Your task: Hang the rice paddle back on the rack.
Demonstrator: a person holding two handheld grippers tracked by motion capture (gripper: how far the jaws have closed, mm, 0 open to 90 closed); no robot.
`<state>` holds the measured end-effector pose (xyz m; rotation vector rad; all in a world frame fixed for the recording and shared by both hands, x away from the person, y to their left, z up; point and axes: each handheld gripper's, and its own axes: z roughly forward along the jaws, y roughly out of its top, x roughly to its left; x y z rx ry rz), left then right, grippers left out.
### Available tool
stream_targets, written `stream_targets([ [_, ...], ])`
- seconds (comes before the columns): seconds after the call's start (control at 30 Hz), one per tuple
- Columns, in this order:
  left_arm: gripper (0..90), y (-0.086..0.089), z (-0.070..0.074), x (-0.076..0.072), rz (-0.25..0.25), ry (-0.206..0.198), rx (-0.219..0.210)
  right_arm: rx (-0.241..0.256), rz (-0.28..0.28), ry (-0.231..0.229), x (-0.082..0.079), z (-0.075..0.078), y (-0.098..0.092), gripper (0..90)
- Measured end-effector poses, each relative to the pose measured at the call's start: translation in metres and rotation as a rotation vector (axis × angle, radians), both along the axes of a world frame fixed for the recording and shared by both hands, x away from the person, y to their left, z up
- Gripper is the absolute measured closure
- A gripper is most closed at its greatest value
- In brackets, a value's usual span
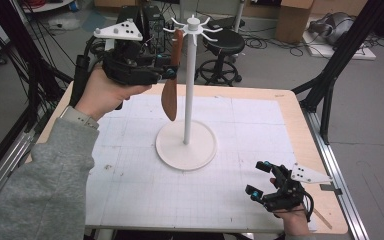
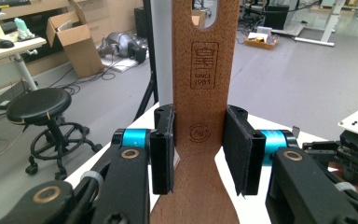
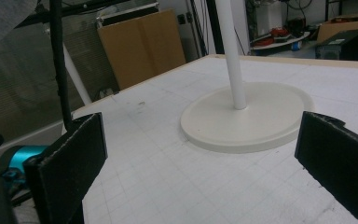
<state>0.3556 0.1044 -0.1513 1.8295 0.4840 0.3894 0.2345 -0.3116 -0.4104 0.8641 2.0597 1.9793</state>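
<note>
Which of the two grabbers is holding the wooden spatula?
The left gripper, raised beside the white stand, grips the wooden spatula. The right gripper is open.

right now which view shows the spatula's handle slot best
The left gripper view: the spatula stands close up between the left tool's pads, its slot open at the top edge above the stamp. The high view shows the whole spatula hanging small by the stand, the slot too small to see.

Even, soft indoor light falls from overhead, bright without harsh glare. The white gridded tabletop [image 1: 230,150] carries only faint shadows around the round white stand base [image 1: 186,145]. All three pictures are slightly soft and low in detail. In the gripper views the near black padded fingers [image 3: 70,163] blur, and straight lines bend toward the edges.
</note>
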Motion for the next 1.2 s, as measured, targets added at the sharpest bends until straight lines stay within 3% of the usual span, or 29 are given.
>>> stream_targets([
  [0.43,63.0,-0.002,-0.004,0.0,0.003,-0.013,0.002,-0.002,0.002,0.003,0.0,0.0,0.0,1.1],
  [0.5,56.5,-0.002,-0.006,-0.001,-0.009,-0.046,0.007,-0.003,0.004,0.01,-0.001,0.0,0.0,1.1],
  [0.6,45.8,0.0,-0.009,-0.003,-0.015,-0.058,-0.007,-0.004,0.004,0.006,-0.001,0.0,0.001,1.2],
  [0.93,17.2,0.022,-0.02,-0.007,-0.016,-0.054,-0.062,-0.013,0.008,0.006,0.0,-0.001,0.003,1.2],
  [1.2,5.7,0.04,-0.031,-0.014,-0.01,-0.056,-0.068,-0.024,0.015,0.01,0.001,-0.001,0.006,1.2],
])
